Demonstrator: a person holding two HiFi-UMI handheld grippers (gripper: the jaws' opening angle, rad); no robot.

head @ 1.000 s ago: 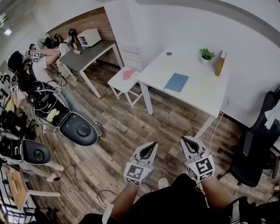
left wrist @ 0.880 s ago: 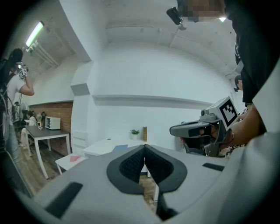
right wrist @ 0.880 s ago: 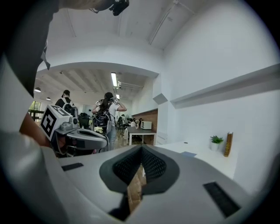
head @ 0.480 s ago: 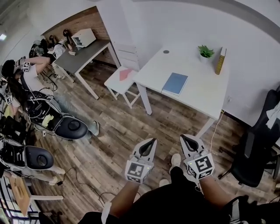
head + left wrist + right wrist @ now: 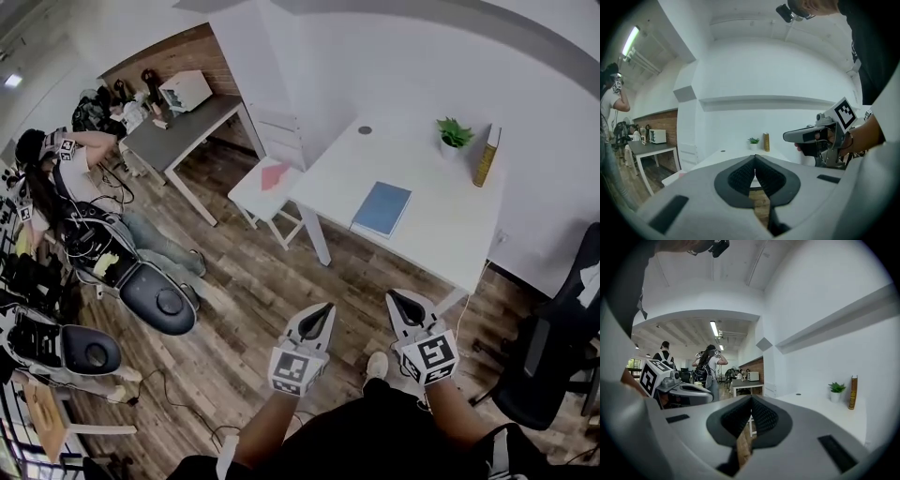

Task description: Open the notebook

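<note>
The flat blue notebook [image 5: 382, 208] lay closed on the white rectangular table [image 5: 441, 234], near its front edge. The left gripper [image 5: 324, 309] and right gripper [image 5: 396, 300] hung over the wooden plank floor [image 5: 262, 281], well short of the table. Each had its jaws pressed together on nothing (tips meeting). At the table's far side, a small green potted plant [image 5: 454, 133] stood beside what was possibly an upright yellow book [image 5: 485, 157].

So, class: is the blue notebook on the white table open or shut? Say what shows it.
Shut. The blue notebook lies flat on the white table, only its plain blue cover showing, no pages spread.
</note>
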